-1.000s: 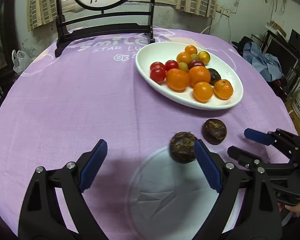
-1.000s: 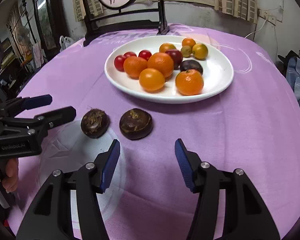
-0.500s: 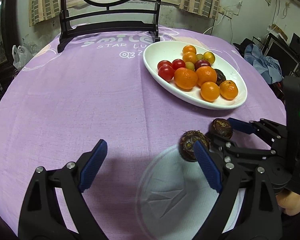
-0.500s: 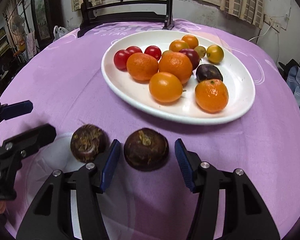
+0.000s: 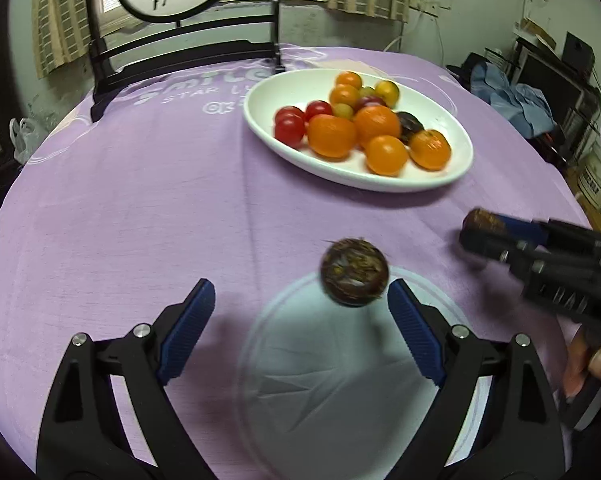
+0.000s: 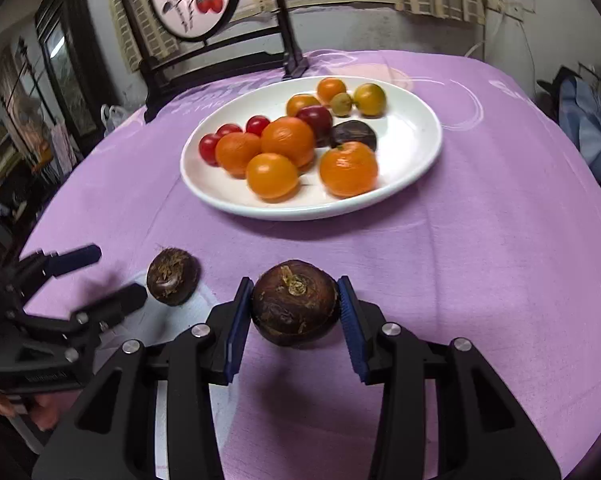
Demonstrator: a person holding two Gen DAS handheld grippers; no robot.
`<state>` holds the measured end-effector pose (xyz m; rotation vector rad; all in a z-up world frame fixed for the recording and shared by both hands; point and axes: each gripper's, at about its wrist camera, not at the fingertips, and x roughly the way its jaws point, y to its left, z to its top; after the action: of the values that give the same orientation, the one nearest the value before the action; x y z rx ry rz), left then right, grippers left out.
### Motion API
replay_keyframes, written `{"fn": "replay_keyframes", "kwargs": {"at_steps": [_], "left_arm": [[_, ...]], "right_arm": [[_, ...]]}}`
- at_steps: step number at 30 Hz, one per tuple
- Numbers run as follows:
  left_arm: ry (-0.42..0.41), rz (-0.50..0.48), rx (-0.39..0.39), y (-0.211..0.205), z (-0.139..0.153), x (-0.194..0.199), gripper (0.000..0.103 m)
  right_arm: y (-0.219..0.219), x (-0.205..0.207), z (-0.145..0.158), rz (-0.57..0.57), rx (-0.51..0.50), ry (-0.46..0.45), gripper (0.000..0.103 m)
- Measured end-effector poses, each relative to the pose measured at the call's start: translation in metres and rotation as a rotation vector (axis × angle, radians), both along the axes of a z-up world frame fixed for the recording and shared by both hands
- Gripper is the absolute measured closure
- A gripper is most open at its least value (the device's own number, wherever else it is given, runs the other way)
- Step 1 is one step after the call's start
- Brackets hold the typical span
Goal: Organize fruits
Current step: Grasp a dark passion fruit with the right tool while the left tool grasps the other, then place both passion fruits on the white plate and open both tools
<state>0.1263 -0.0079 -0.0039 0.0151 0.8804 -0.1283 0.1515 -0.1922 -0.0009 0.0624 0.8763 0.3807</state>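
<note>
Purple cloth on the desk, white plate of fruit mid-frame. Half a second ago the right gripper only straddled the dark round fruit; now its jaws are clamped on it, lifted, so plate next probably. Left gripper jaws wide apart, second dark fruit just ahead.

Left wrist: looked forward low over purple tablecloth | Right wrist: faced likewise, nearer white oval plate | Shared: plate, dark brown round fruit on cloth.
</note>
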Motion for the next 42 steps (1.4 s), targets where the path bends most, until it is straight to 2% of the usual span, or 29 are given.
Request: {"fn": "replay_keyframes", "kwargs": {"at_steps": [4, 10, 13, 15, 17, 22, 25, 34, 38, 42], "left_arm": [[0.012, -0.027, 0.018, -0.012, -0.008, 0.000, 0.013], [0.053, -0.016, 0.020, -0.021, -0.017, 0.012, 0.014], [0.052, -0.009, 0.043, -0.026, -0.022, 0.017, 0.024], [0.039, -0.025, 0.043, -0.029, -0.020, 0.017, 0.035], [0.029, -0.045, 0.038, -0.031, -0.018, 0.017, 0.059], [0.029, -0.045, 0.043, -0.033, -0.016, 0.015, 0.059], [0.048, -0.037, 0.012, -0.028, -0.011, 0.012, 0.059], [-0.023, -0.071, -0.003, -0.033, 0.029, -0.002, 0.059], [-0.042, -0.087, 0.011, -0.037, 0.048, 0.015, 0.059], [-0.060, -0.081, 0.025, -0.040, 0.064, 0.050, 0.059]], "right_arm": [[-0.002, 0.001, 0.002, 0.012, 0.019, 0.002, 0.060], [-0.006, 0.000, 0.007, 0.026, 0.051, 0.001, 0.060], [-0.009, 0.000, 0.011, 0.021, 0.067, -0.009, 0.060], [-0.010, 0.001, 0.011, 0.017, 0.069, -0.007, 0.060], [-0.011, 0.002, 0.010, 0.017, 0.071, 0.001, 0.060], [-0.012, 0.003, 0.009, 0.017, 0.071, 0.006, 0.060], [-0.013, 0.003, 0.010, 0.014, 0.073, 0.000, 0.060], [-0.015, -0.002, 0.019, 0.003, 0.090, -0.038, 0.060], [-0.017, -0.002, 0.039, 0.004, 0.144, -0.077, 0.060], [-0.012, 0.019, 0.058, 0.008, 0.113, -0.115, 0.060]]}}
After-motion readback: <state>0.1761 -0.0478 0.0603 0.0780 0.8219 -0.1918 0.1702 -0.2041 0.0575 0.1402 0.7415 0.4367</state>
